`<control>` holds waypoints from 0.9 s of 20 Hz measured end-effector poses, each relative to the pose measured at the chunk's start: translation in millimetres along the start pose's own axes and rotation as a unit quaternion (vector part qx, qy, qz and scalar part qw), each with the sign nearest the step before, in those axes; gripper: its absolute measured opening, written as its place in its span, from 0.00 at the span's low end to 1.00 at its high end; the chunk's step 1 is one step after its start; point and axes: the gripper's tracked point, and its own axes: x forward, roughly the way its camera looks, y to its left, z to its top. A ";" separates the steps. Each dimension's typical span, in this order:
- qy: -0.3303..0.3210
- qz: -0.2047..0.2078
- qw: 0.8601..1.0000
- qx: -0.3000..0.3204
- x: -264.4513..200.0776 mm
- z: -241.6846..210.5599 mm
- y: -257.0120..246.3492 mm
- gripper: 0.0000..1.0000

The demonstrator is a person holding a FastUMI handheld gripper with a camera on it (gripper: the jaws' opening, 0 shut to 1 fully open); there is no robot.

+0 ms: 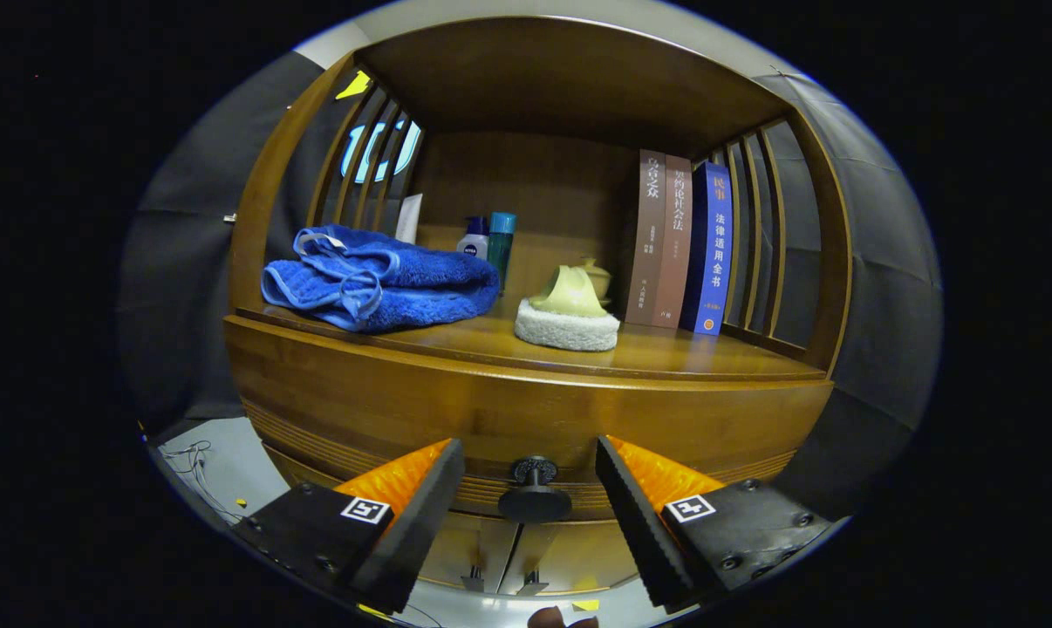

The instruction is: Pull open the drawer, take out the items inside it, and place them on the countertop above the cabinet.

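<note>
A wooden cabinet faces me, its drawer front (386,410) shut under the countertop (666,353). A dark round knob (534,490) sticks out of the drawer's middle. My gripper (530,467) stands open with the knob between its two fingers, and neither finger touches it. The inside of the drawer is hidden.
On the countertop lie a folded blue towel (378,279), two small bottles (489,240), a pale green cup on a white pad (568,318), a small teapot behind it, and three upright books (683,249). Slatted wooden sides and a top board enclose the shelf. Lower doors (491,549) sit under the drawer.
</note>
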 end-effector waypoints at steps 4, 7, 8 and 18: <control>-0.034 0.004 0.999 0.013 -45.0 53.6 -6.6 0.99; -0.055 0.016 0.998 0.018 -81.6 98.6 -6.9 0.99; -0.058 0.020 0.998 0.019 -91.9 111.8 -6.0 0.98; -0.077 0.031 0.995 0.049 -176.1 203.3 -7.2 0.98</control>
